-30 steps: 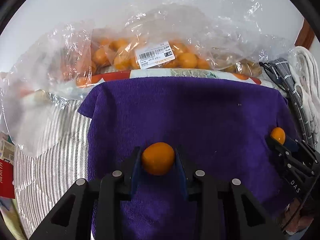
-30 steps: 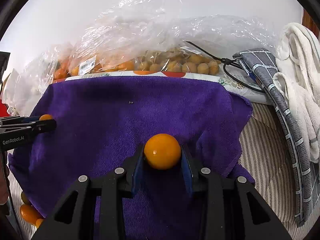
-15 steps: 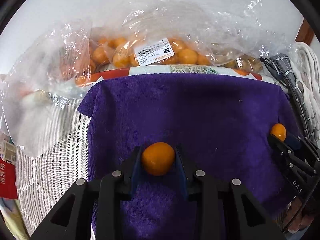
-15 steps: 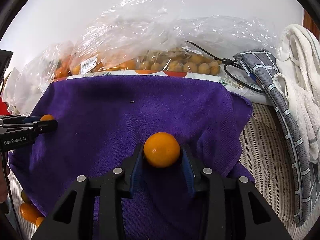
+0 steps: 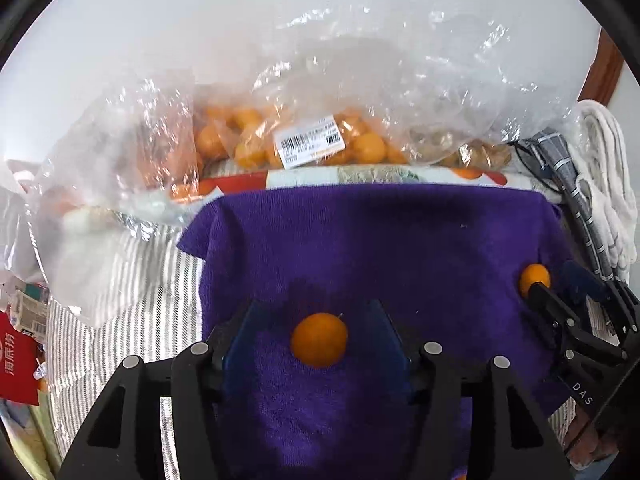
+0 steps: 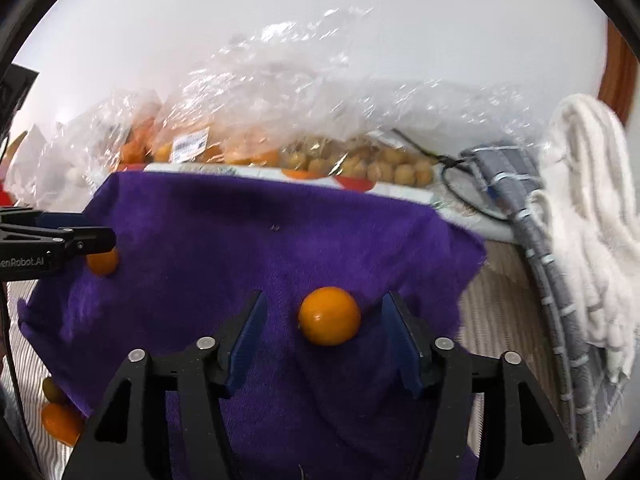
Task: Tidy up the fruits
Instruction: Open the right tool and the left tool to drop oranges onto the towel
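Two small oranges lie on a purple towel (image 5: 360,248). One orange (image 5: 319,339) rests between the jaws of my left gripper (image 5: 314,332), which are opening and stand clear of it on both sides. The other orange (image 6: 329,315) sits on the towel (image 6: 260,240) between the jaws of my right gripper (image 6: 322,320), also opening, with gaps on each side. From the left wrist view the right gripper (image 5: 560,292) and its orange (image 5: 534,278) show at the right. The left gripper (image 6: 86,240) and its orange (image 6: 102,261) show at the left of the right wrist view.
Clear plastic bags (image 5: 304,140) of oranges and brownish fruit (image 6: 384,166) lie behind the towel against the white wall. A grey checked cloth (image 6: 520,208) and a white towel (image 6: 588,200) hang at the right. Loose oranges (image 6: 60,420) sit off the towel's near left corner. Striped fabric (image 5: 132,280) lies underneath.
Both grippers were shut on their oranges; now both sets of jaws have spread apart and each orange lies free on the purple towel. The left gripper has risen slightly.
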